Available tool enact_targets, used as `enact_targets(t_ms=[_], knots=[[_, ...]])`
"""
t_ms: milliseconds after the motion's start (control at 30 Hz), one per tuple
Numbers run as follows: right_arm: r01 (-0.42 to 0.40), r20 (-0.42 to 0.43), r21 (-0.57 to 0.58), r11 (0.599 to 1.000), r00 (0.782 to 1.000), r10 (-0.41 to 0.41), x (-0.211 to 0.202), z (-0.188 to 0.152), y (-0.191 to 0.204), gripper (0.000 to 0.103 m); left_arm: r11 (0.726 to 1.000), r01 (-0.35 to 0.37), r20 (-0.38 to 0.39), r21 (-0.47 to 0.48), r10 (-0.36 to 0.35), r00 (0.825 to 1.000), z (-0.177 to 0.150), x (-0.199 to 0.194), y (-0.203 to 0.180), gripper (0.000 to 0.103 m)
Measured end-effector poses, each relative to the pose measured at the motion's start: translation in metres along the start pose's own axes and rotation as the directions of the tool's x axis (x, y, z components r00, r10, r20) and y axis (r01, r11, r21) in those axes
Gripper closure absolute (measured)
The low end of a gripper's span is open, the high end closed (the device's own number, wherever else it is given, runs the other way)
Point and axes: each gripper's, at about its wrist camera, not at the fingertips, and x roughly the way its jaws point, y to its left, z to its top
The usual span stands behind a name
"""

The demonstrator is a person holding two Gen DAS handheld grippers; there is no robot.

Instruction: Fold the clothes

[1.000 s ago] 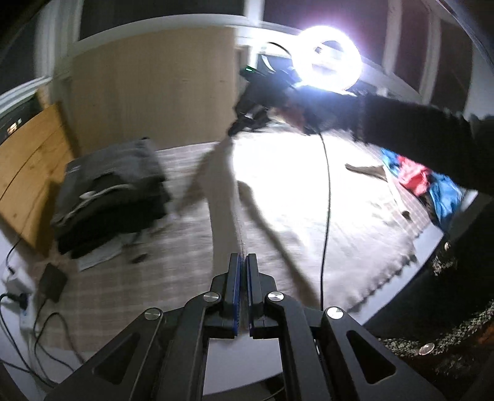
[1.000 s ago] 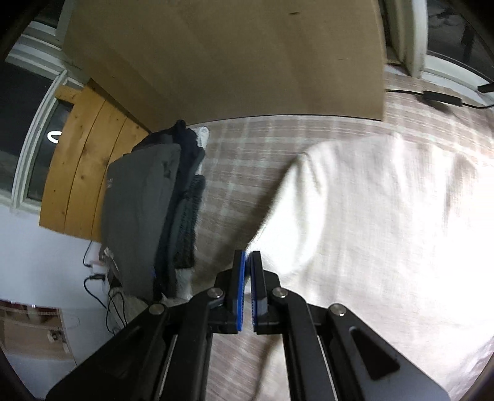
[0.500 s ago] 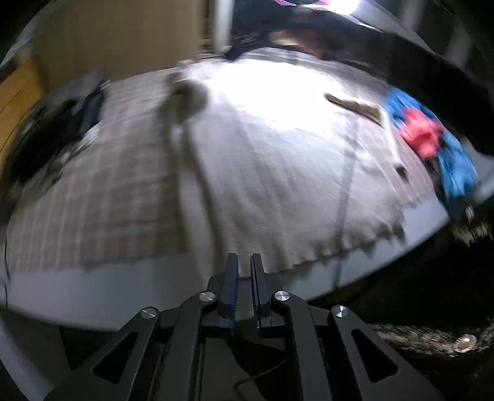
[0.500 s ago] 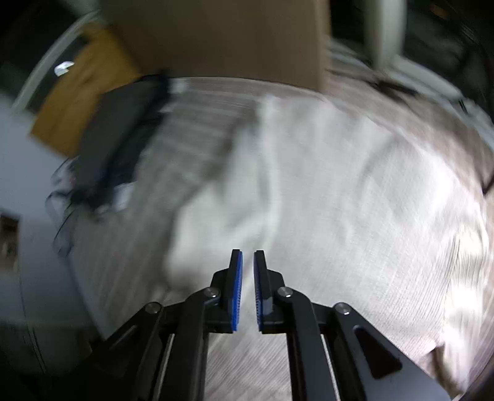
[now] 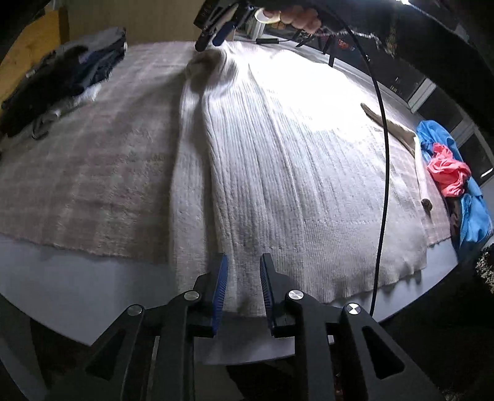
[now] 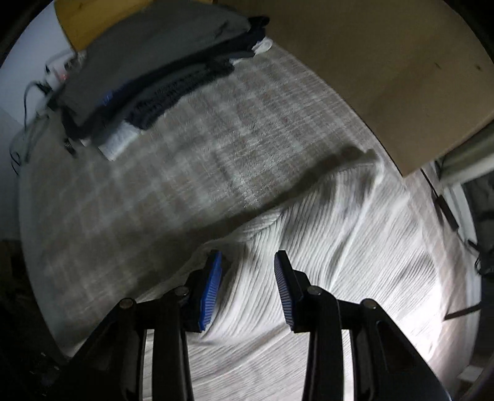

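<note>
Surface: a pale plaid blanket (image 5: 92,160) covers the tabletop (image 5: 61,287), whose bare grey edge shows nearest the left wrist camera; a tan board (image 6: 386,61) stands behind it.
Left gripper (image 5: 244,290): at the near edge, its blue-padded fingers (image 5: 219,287) parted with nothing between them, over the sweater's near hem.
White ribbed sweater (image 5: 293,172): spread flat on the blanket, its long axis running from the near edge away toward the far side; the knit ribs follow the same line. A narrower strip of it lies along its left side, running the same way.
Right gripper (image 6: 248,287): at the sweater's far end, fingers (image 6: 210,287) spread apart and empty, just above rumpled folds of the knit; seen from the left wrist camera at (image 5: 216,24), with a black cable (image 5: 383,172) hanging from it across the sweater.
Folded pile (image 6: 160,68): dark and grey garments stacked at the far left corner, well apart from the sweater.
Loose clothes (image 5: 454,172): blue and coral pieces heaped at the right edge.
</note>
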Motion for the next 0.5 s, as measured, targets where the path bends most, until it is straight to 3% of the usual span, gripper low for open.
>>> enact_targets(t_ms=[167, 233, 267, 300, 400, 500], knots=[[0.038, -0.080, -0.082, 0.996, 0.996, -0.044, 0.020, 0.006, 0.011, 0.068, 1.000, 0.009, 0.007, 0.001, -0.009, 1.000, -0.005, 0.005, -0.003, 0.085], [0.047, -0.101, -0.088, 0.995, 0.993, -0.056, 0.026, 0.006, 0.012, 0.070, 1.000, 0.009, 0.011, -0.011, -0.009, 1.000, -0.005, 0.006, -0.001, 0.097], [0.067, -0.097, -0.082, 0.994, 0.992, -0.075, 0.028, 0.007, 0.011, 0.085, 1.000, 0.018, 0.013, -0.025, -0.017, 1.000, -0.004, 0.005, 0.001, 0.100], [0.075, -0.094, -0.073, 0.995, 0.992, -0.082, 0.027, 0.008, 0.010, 0.092, 0.999, 0.029, 0.025, -0.039, -0.028, 0.999, -0.005, 0.000, 0.004, 0.100], [0.040, -0.060, 0.022, 0.999, 0.997, -0.039, 0.016, 0.018, -0.004, 0.093, 0.995, 0.065, 0.075, -0.080, -0.059, 0.995, -0.007, -0.019, 0.010, 0.101], [0.001, -0.037, 0.097, 0.995, 0.999, 0.003, 0.016, 0.031, -0.013, 0.093, 0.993, 0.032, 0.089, -0.114, -0.022, 0.996, -0.013, -0.025, 0.020, 0.101]])
